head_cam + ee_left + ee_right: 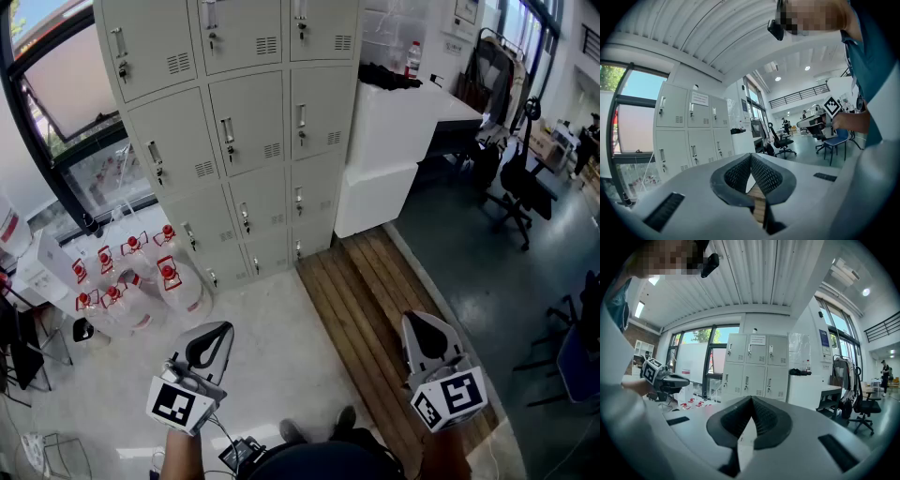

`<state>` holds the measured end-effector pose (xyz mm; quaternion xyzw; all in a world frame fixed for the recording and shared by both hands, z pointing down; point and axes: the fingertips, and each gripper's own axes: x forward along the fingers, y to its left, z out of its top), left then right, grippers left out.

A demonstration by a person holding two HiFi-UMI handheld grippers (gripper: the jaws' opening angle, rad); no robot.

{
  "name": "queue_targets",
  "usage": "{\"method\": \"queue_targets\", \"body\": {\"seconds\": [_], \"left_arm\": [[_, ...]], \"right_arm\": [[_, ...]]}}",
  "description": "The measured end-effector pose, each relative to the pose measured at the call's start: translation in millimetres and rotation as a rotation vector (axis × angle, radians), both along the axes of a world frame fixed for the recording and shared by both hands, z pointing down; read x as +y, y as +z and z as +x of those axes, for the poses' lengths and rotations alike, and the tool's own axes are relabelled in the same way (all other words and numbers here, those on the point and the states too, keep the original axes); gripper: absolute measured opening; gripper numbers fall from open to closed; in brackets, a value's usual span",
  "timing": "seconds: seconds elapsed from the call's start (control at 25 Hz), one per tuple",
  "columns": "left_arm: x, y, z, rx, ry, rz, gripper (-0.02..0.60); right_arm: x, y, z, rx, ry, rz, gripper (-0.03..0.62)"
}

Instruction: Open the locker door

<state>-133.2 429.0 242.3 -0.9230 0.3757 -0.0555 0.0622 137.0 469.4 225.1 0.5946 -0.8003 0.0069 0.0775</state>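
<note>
Head view: the locker bank stands far left, doors shut, top row cut off; the jugs carry red labels too small to read.
Left gripper view: the left gripper has its jaws pressed together, empty; the door notice is perhaps printed, illegible.
Right gripper view: the right gripper is likewise closed, empty.

Left tongs, right tongs: white, black ribbed pads, marker cubes; teal shirt.
</note>
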Motion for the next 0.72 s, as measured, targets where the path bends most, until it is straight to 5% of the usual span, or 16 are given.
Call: {"method": "queue_targets", "body": {"seconds": [0.72], "left_arm": [[-13, 11, -5, 0.014, 0.012, -0.023, 0.017]], "right_arm": [[-8, 9, 0, -0.002, 0.03, -0.012, 0.037]]}}
